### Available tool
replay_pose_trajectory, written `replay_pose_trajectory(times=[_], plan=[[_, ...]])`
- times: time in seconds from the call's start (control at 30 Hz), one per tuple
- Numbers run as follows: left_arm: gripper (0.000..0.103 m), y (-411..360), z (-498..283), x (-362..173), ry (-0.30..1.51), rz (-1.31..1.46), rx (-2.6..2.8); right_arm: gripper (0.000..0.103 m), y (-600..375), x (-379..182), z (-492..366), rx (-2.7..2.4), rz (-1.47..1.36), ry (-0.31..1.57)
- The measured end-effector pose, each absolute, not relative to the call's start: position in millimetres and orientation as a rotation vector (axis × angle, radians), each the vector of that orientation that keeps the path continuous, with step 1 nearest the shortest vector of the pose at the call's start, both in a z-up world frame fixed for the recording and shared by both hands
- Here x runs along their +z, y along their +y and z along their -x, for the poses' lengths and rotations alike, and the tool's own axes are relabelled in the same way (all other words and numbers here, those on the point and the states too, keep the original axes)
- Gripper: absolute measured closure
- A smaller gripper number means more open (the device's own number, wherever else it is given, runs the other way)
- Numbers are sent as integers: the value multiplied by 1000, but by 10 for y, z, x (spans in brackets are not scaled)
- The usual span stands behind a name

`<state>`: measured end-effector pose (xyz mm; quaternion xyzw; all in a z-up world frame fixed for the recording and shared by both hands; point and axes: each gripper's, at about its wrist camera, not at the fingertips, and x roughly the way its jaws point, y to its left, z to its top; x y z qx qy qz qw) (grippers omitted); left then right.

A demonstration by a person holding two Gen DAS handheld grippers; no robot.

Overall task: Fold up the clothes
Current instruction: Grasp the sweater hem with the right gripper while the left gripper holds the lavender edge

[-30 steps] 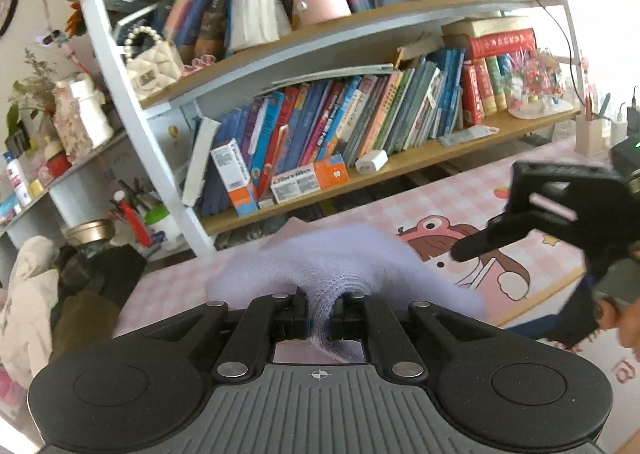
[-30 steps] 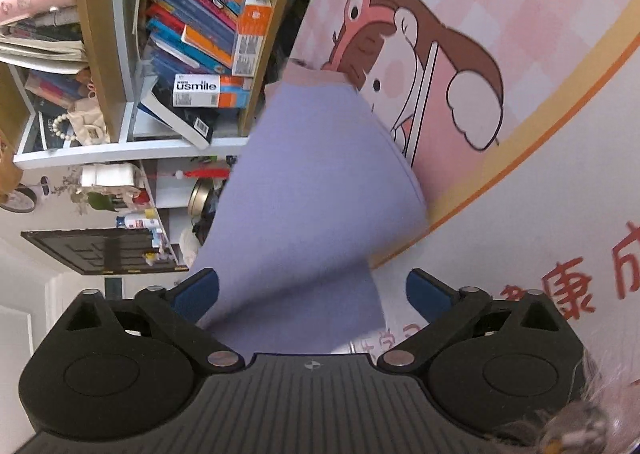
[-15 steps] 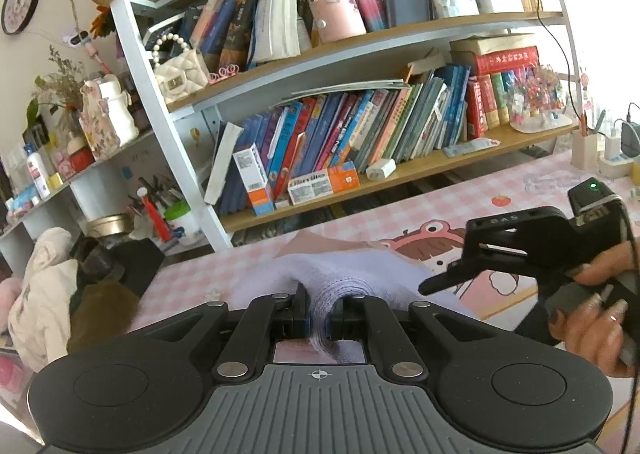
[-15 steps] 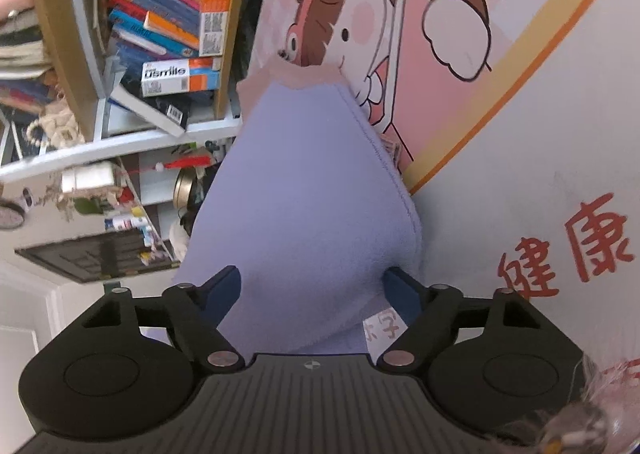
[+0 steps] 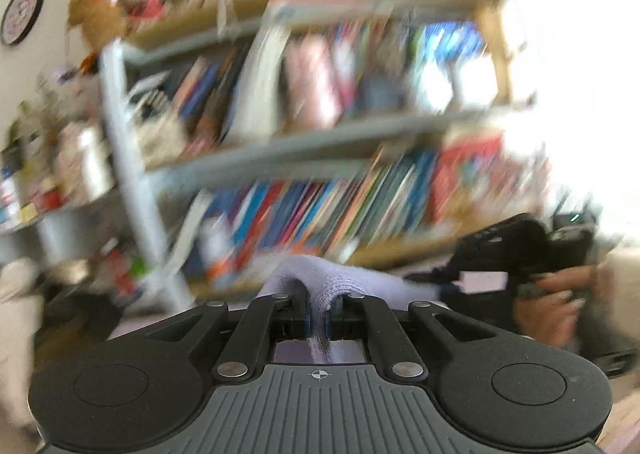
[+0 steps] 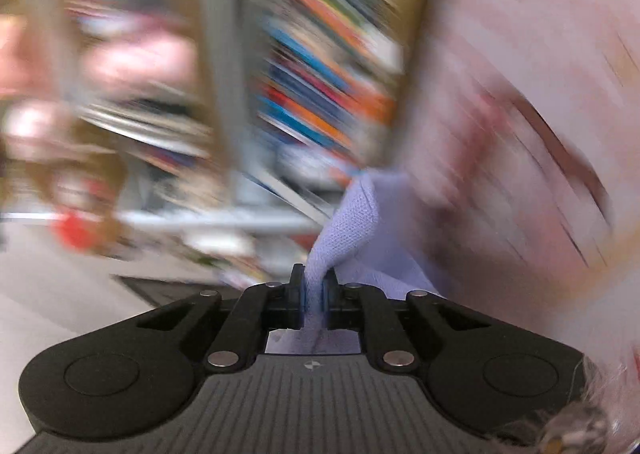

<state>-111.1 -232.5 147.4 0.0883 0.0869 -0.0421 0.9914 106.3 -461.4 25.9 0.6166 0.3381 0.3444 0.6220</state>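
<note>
A lavender knit garment is bunched between the pads of my left gripper, which is shut on it. From there the cloth stretches right toward my right gripper, held in a person's hand. In the right wrist view my right gripper is shut on another fold of the same garment, which rises above the jaws. Both views are heavily blurred by motion.
A tall bookshelf crammed with books, bags and soft toys fills the background behind the garment. A pink checked table mat with a cartoon print lies to the right in the right wrist view.
My right gripper went from wide open around the garment's edge to shut on it. Both grippers have risen and tilted up, lifting the cloth off the mat; the views are now blurred.
</note>
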Motion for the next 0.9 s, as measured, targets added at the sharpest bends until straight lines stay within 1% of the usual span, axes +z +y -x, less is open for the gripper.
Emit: replay_pose_trajectory(times=[0.1, 0.2, 0.3, 0.33, 0.37, 0.4, 0.47, 0.6, 0.67, 0.73, 0.77, 0.83, 0.9], plan=[[98, -2424, 1169, 1778, 4, -104, -268, 96, -4911, 890, -1207, 903, -1410, 501], [98, -2460, 1236, 2048, -140, -10, -427, 96, -5033, 1735, -1285, 1039, -1295, 259], [97, -2412, 1275, 2168, -203, 64, -522, 96, -4856, 2398, -1291, 1145, -1116, 170], [97, -2370, 1247, 2144, -190, 83, -521, 96, -4794, 2617, -1293, 1178, -1055, 141], [97, -2321, 1199, 2091, -162, 100, -505, 96, -4680, 2695, -1309, 1171, -994, 170], [97, -2257, 1129, 2014, -114, 122, -484, 96, -4525, 2646, -1352, 1134, -931, 241], [97, -2102, 936, 1704, 45, 159, -421, 96, -4210, 2528, -1442, 1052, -803, 384], [97, -1842, 528, 807, 423, 146, -278, 96, -3556, 1492, -1722, 838, -629, 794], [97, -1724, 436, 504, 532, 161, -210, 96, -3313, 943, -1801, 730, -571, 965], [97, -1610, 372, 239, 620, 181, -142, 96, -3187, 633, -1860, 677, -539, 1046], [97, -1546, 358, 186, 641, 195, -126, 96, -3141, 573, -1892, 671, -554, 1054], [96, -1421, 348, 195, 648, 212, -119, 96, -3052, 468, -1956, 664, -589, 1065], [94, -1334, 338, 207, 654, 198, -100, 96, -2896, 554, -1925, 661, -567, 1026]])
